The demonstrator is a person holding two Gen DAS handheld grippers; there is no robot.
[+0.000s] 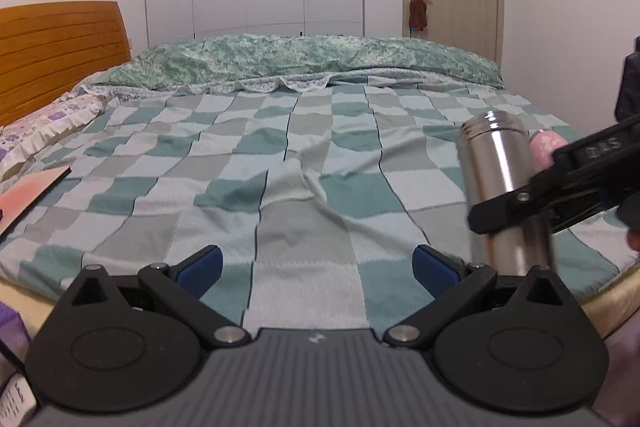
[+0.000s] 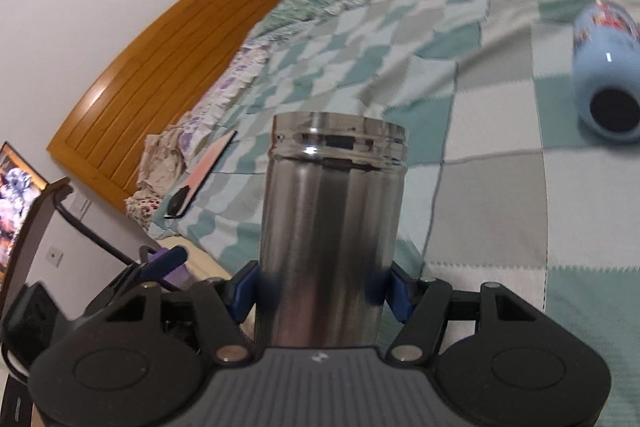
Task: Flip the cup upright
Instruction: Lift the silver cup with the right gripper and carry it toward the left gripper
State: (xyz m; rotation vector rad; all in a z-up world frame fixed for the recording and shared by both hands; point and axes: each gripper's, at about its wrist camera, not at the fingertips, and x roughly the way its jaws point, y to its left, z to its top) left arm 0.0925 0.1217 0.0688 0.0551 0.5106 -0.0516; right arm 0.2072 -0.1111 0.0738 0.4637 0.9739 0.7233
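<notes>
A steel cup (image 2: 332,227) with a threaded rim sits between the blue pads of my right gripper (image 2: 322,293), which is shut on its lower body. In the left wrist view the same cup (image 1: 500,171) stands nearly upright, rim up, over the bed's right side, with the right gripper (image 1: 532,199) clamped across it. My left gripper (image 1: 316,267) is open and empty, low over the checked blanket (image 1: 280,155). The cup's base is hidden.
A light blue patterned cup (image 2: 606,75) lies on its side on the blanket. A pink cup (image 1: 544,149) shows behind the steel one. A pink-covered book (image 1: 28,195) lies by the pillows (image 1: 44,123). A wooden headboard (image 1: 60,47) stands at the left.
</notes>
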